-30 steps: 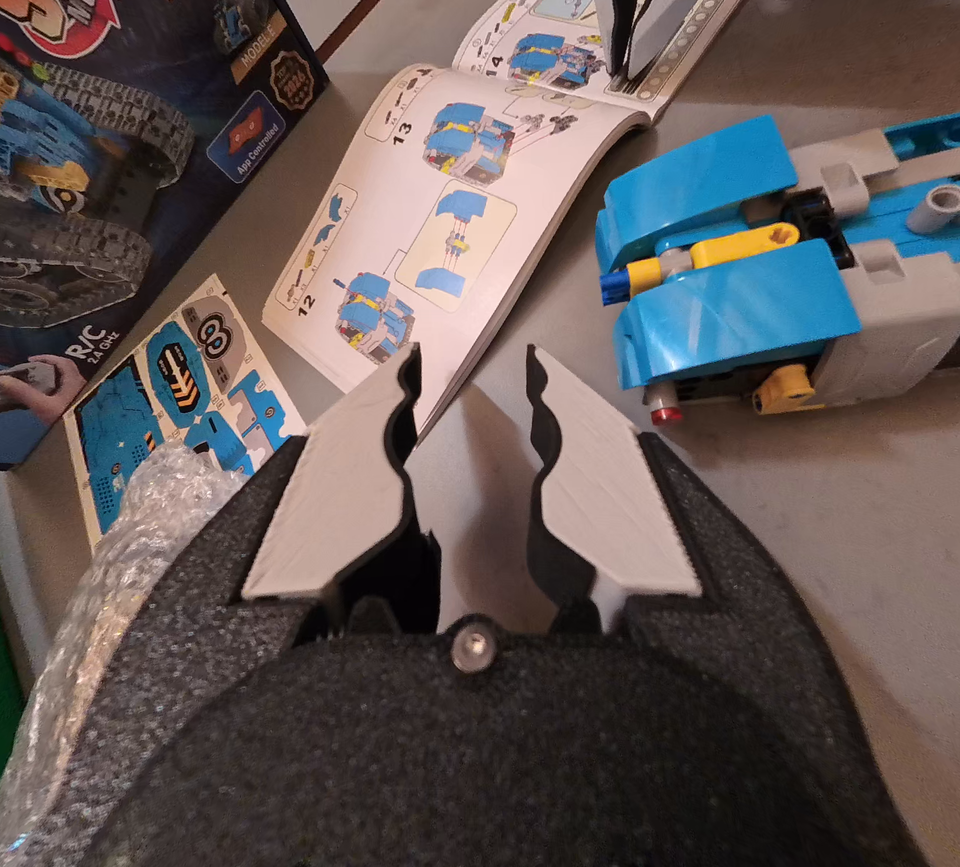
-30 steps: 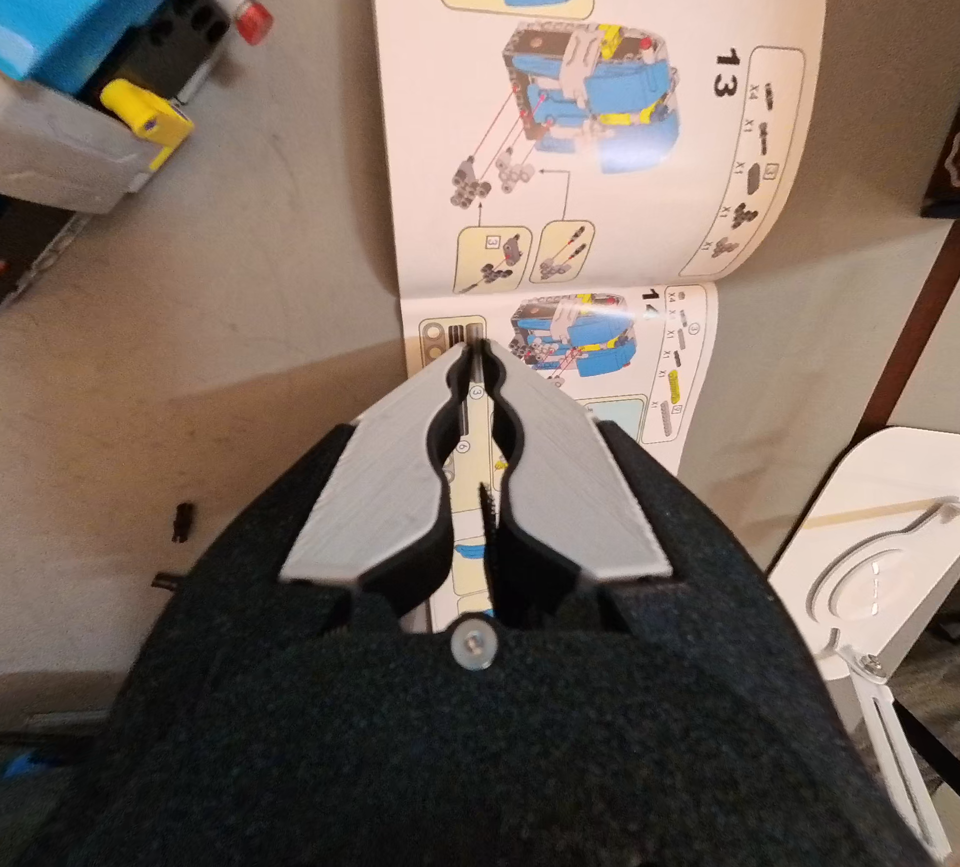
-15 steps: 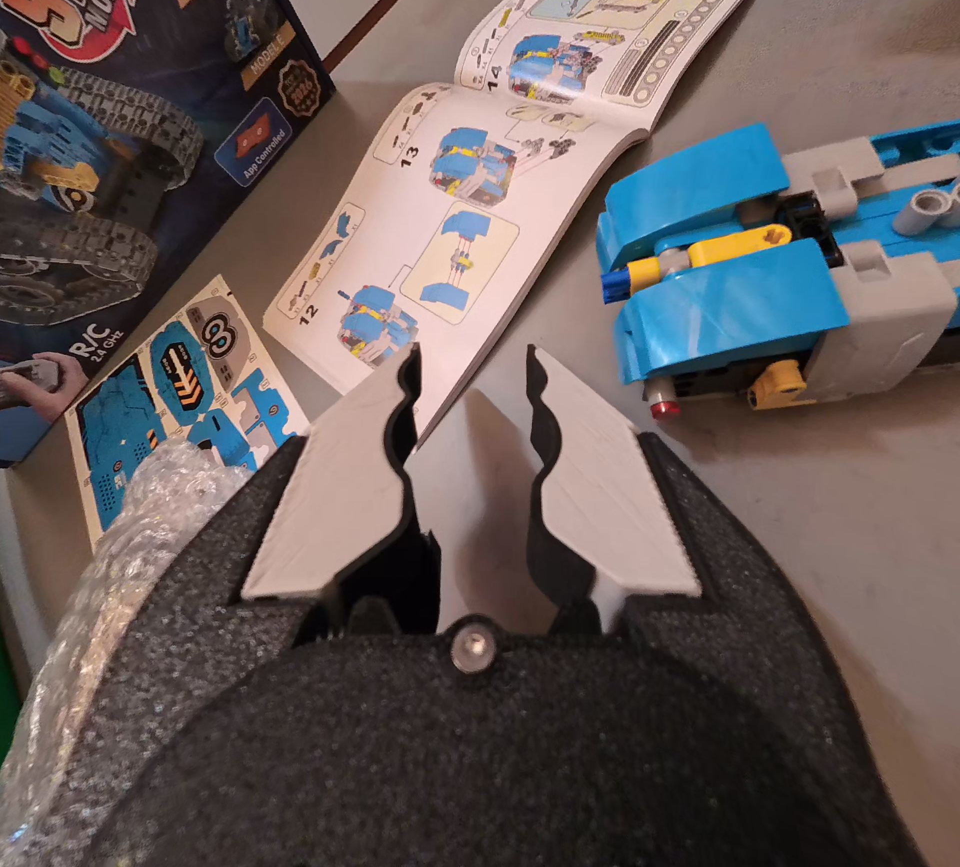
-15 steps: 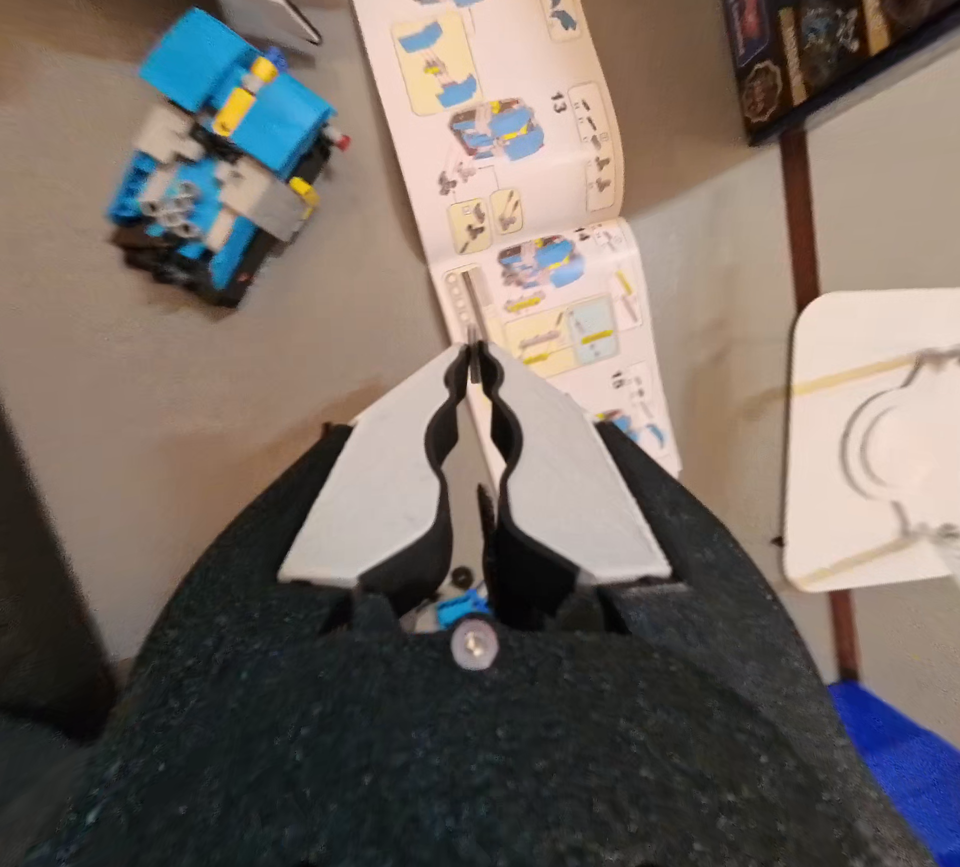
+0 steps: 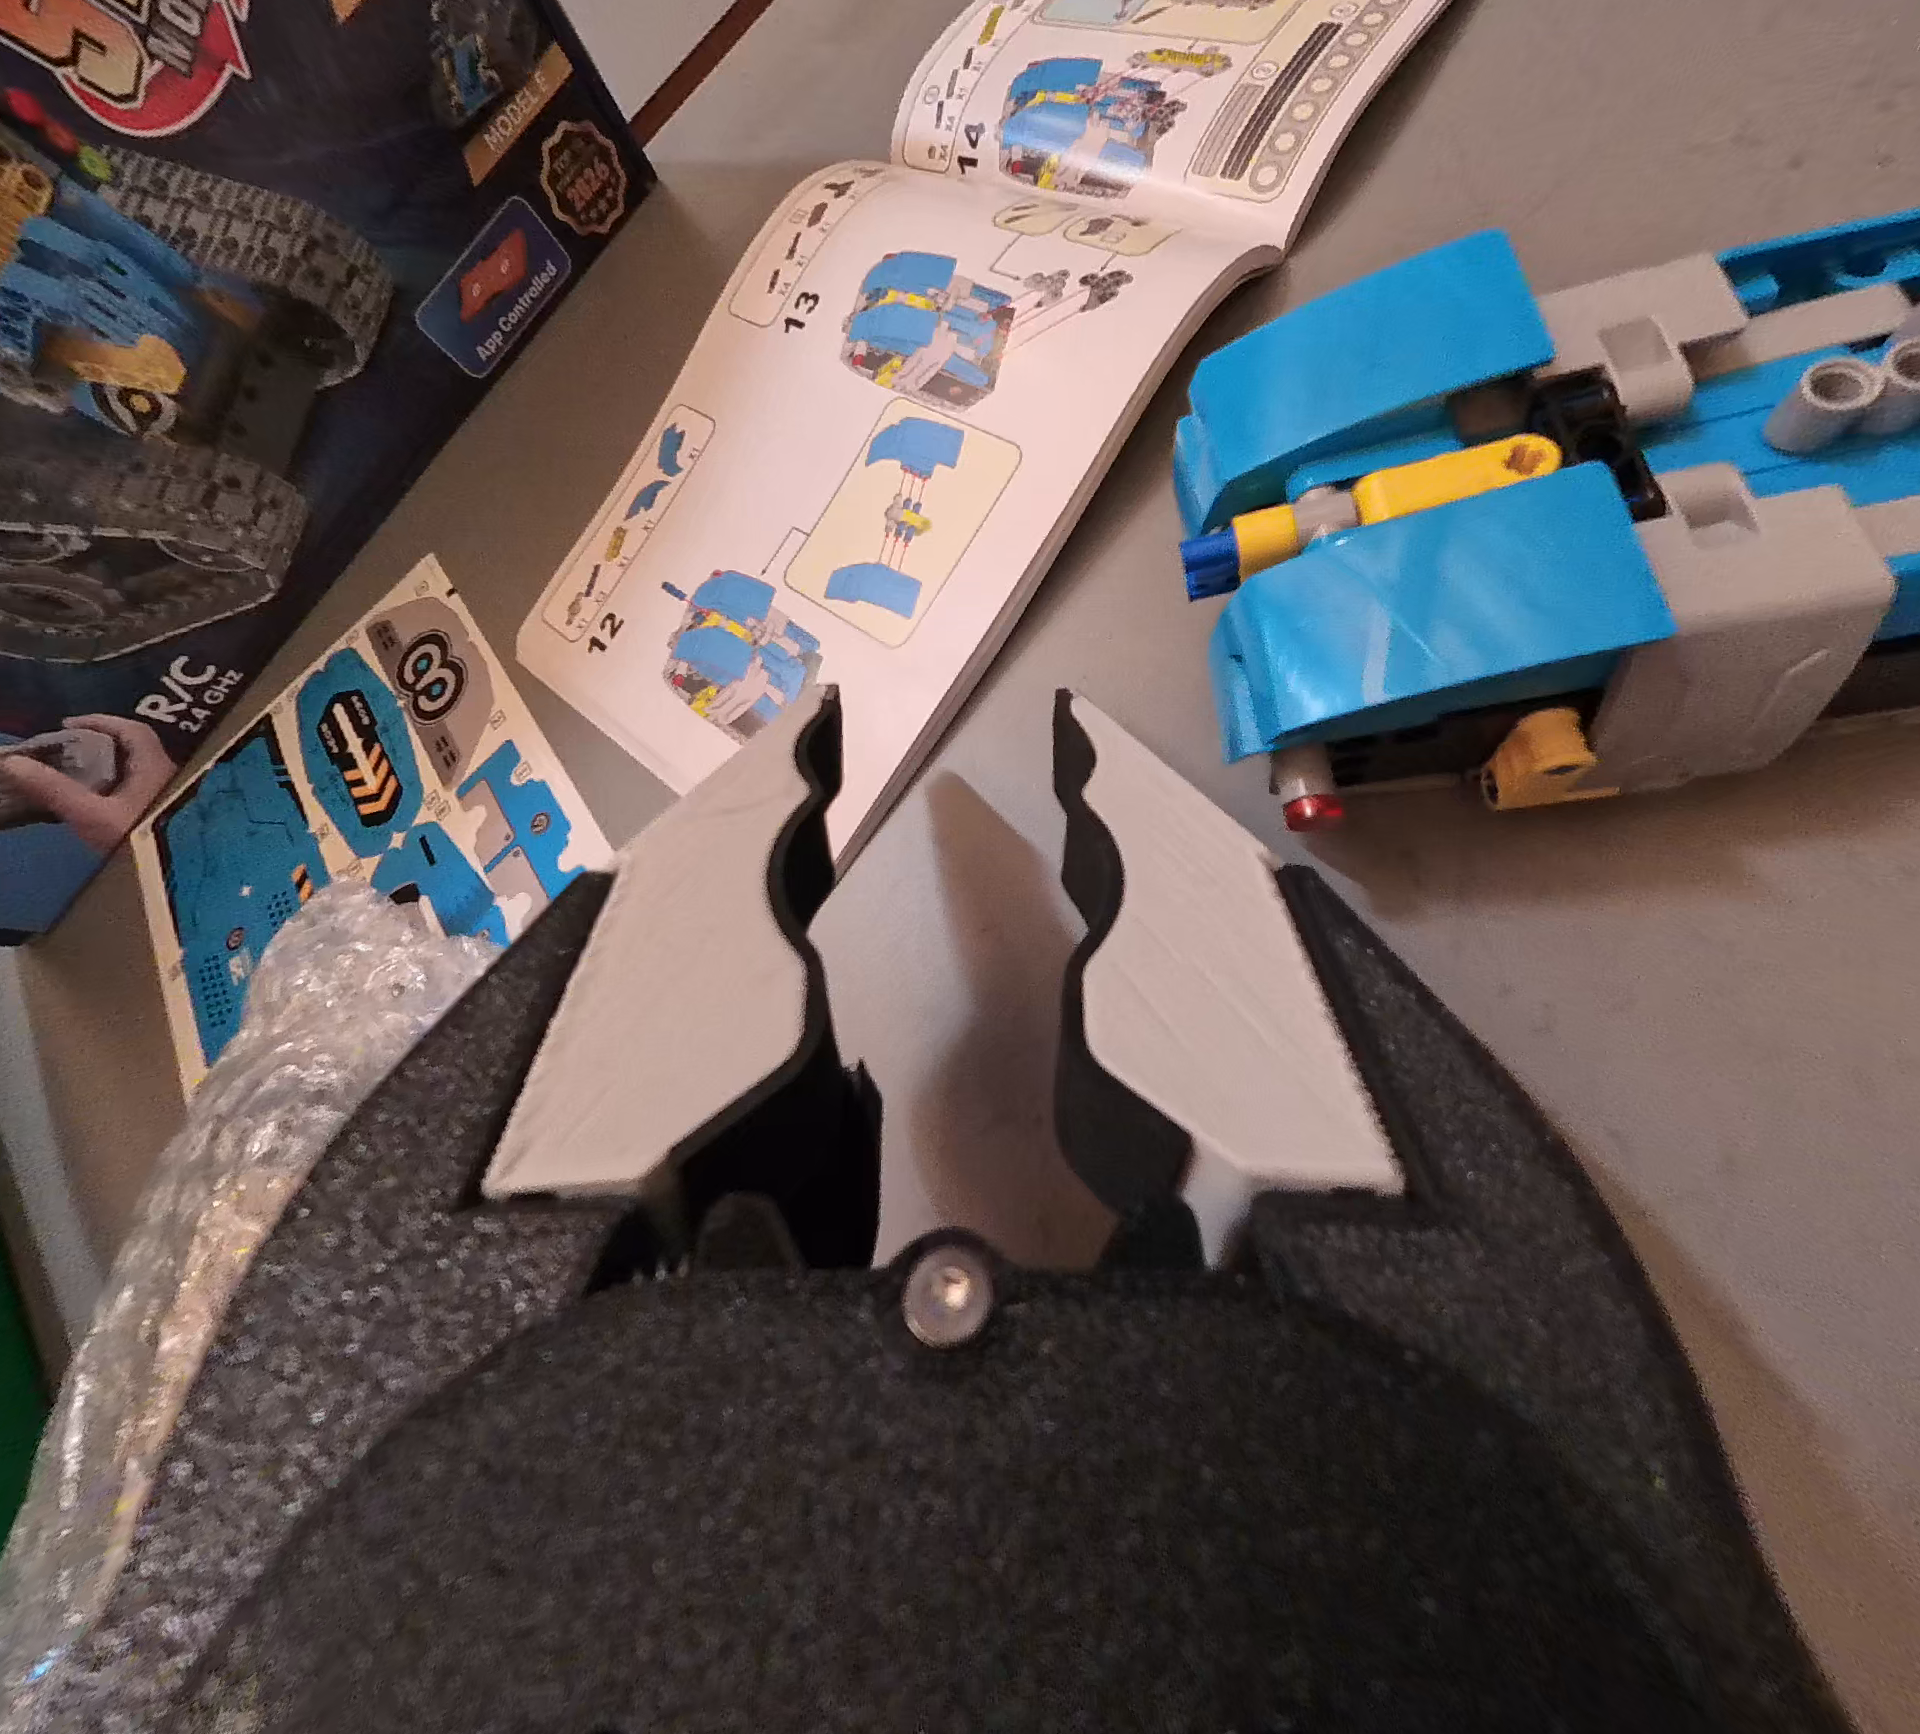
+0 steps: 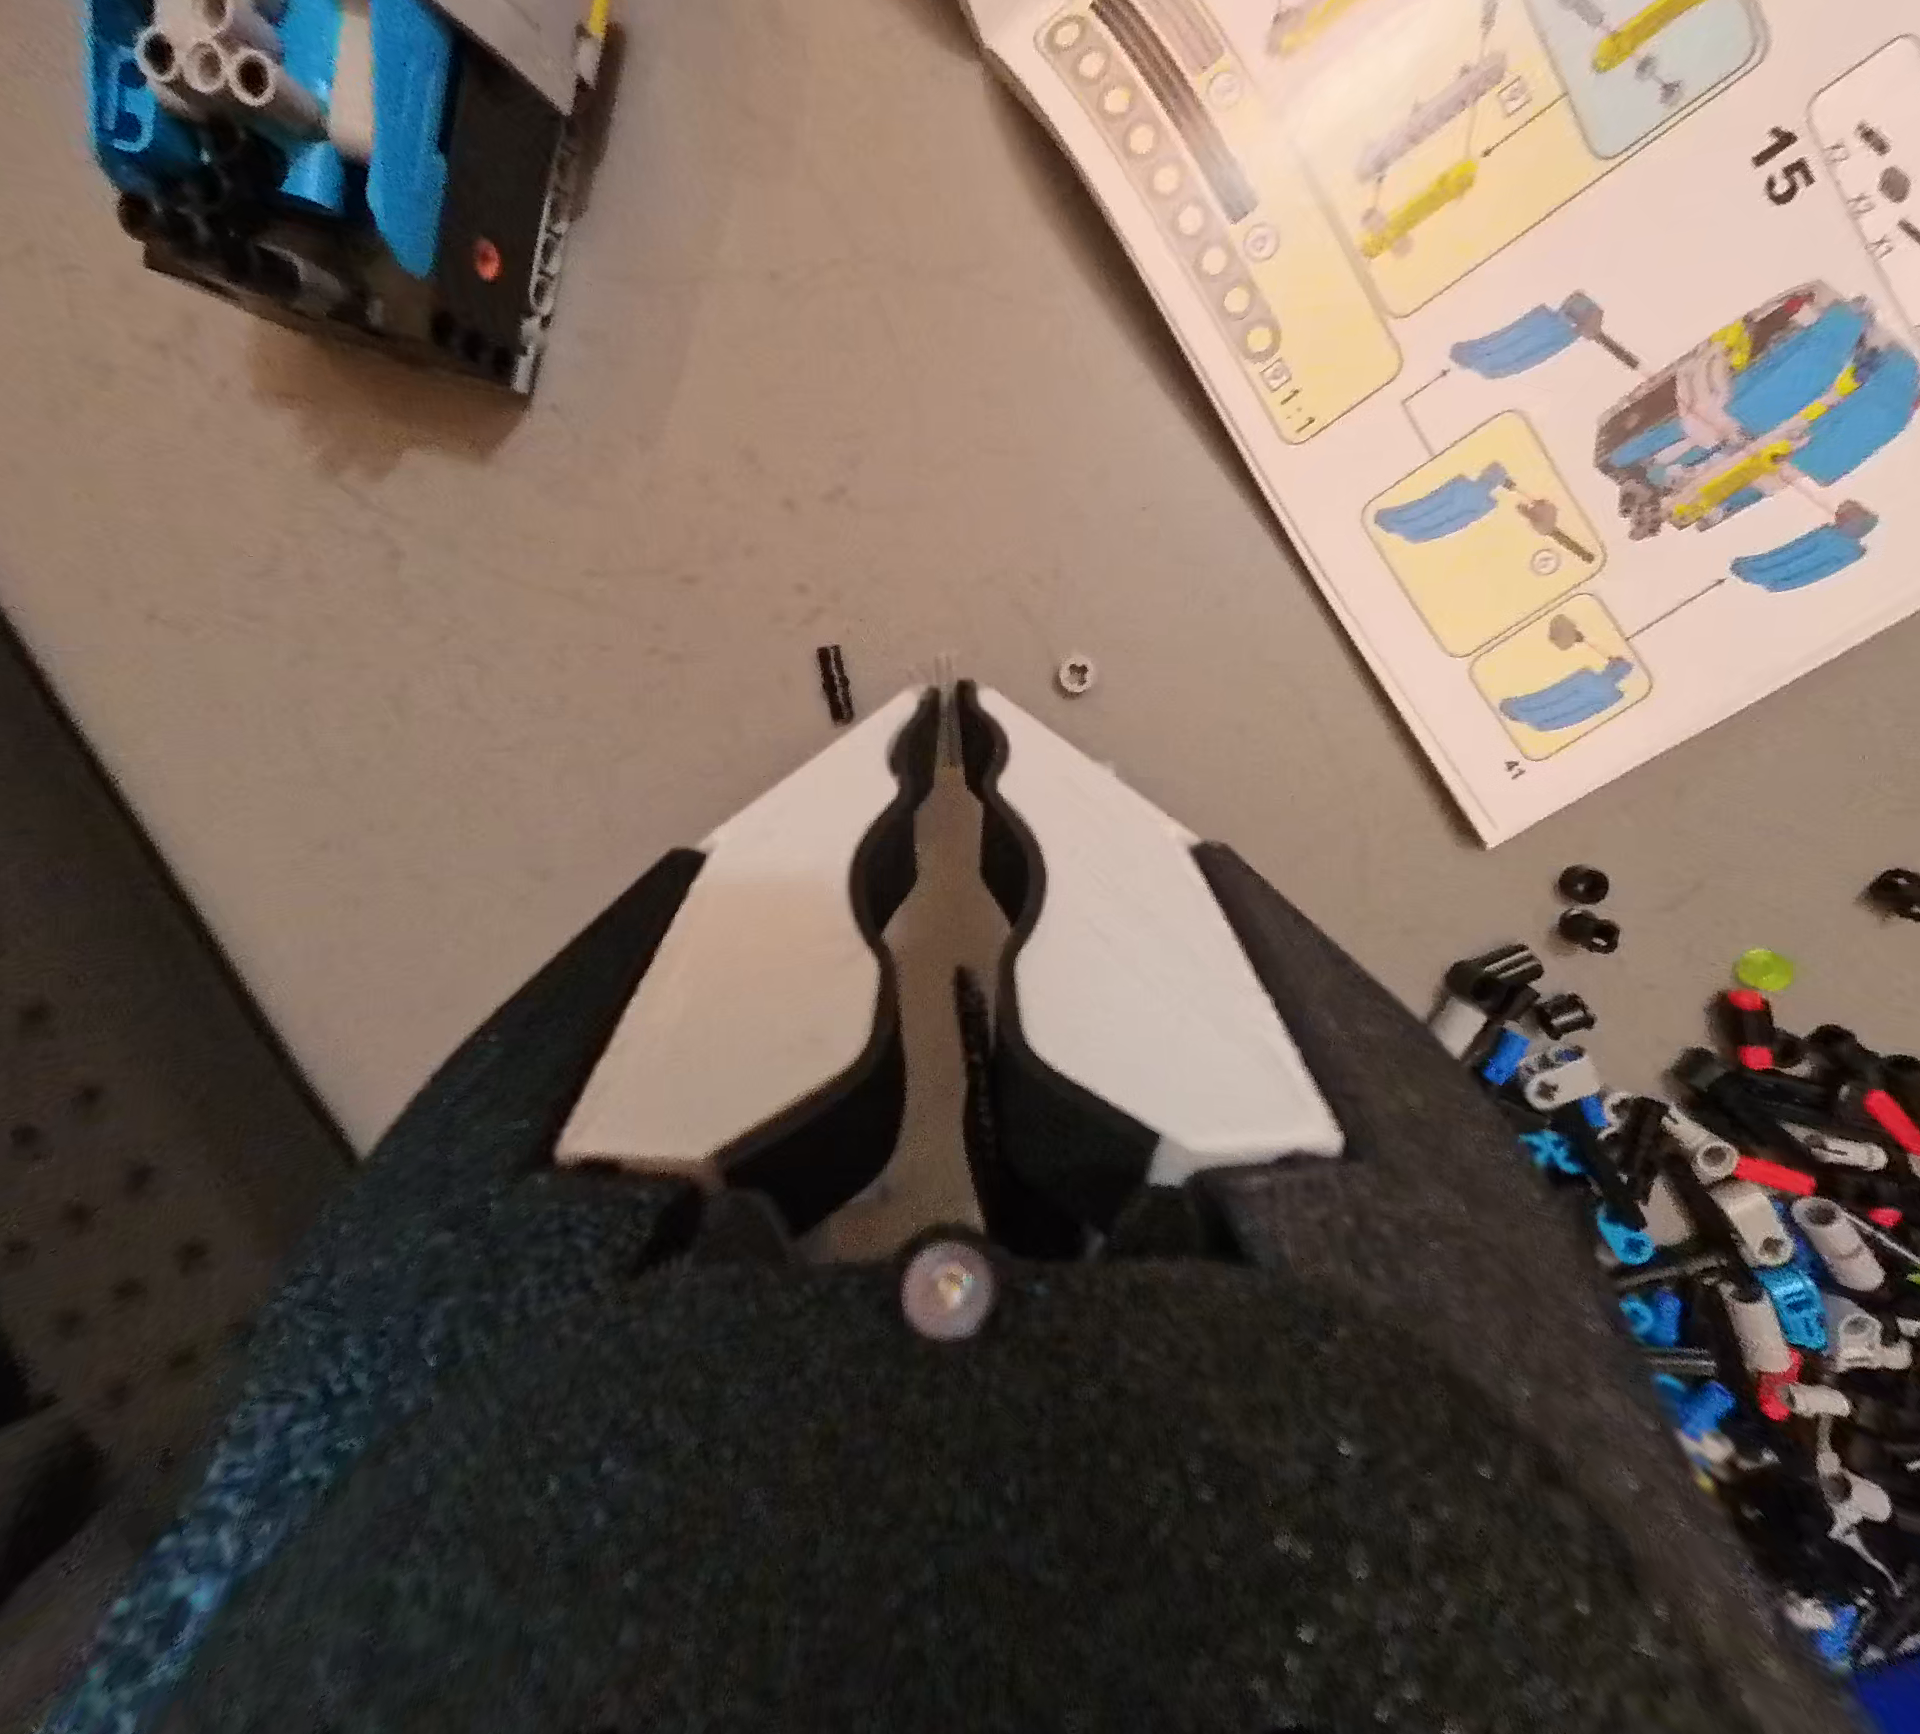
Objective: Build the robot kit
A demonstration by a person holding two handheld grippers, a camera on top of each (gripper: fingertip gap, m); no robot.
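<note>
My left gripper (image 5: 940, 718) is open and empty, low over the grey table beside the near corner of an open instruction booklet (image 5: 914, 458). A partly built blue, grey and yellow brick vehicle (image 5: 1507, 541) lies to its right. My right gripper (image 6: 943, 697) is shut on a thin grey rod whose tip pokes out past the fingertips. It hovers over bare table between a small black pin (image 6: 834, 683) and a small grey bush (image 6: 1075, 676). The vehicle (image 6: 343, 95) is at upper left and the booklet (image 6: 1507, 282) at upper right.
A dark toy box (image 5: 208, 230) stands at the left, with a sticker sheet (image 5: 332, 801) and bubble wrap (image 5: 260, 1061) in front of it. A pile of small loose parts (image 6: 1745, 1196) lies at the right. The table edge runs diagonally at lower left (image 6: 208, 853).
My right gripper has swung off the booklet to the table near the loose parts, still shut on the thin rod. It no longer shows in the left wrist view. My left gripper has barely moved.
</note>
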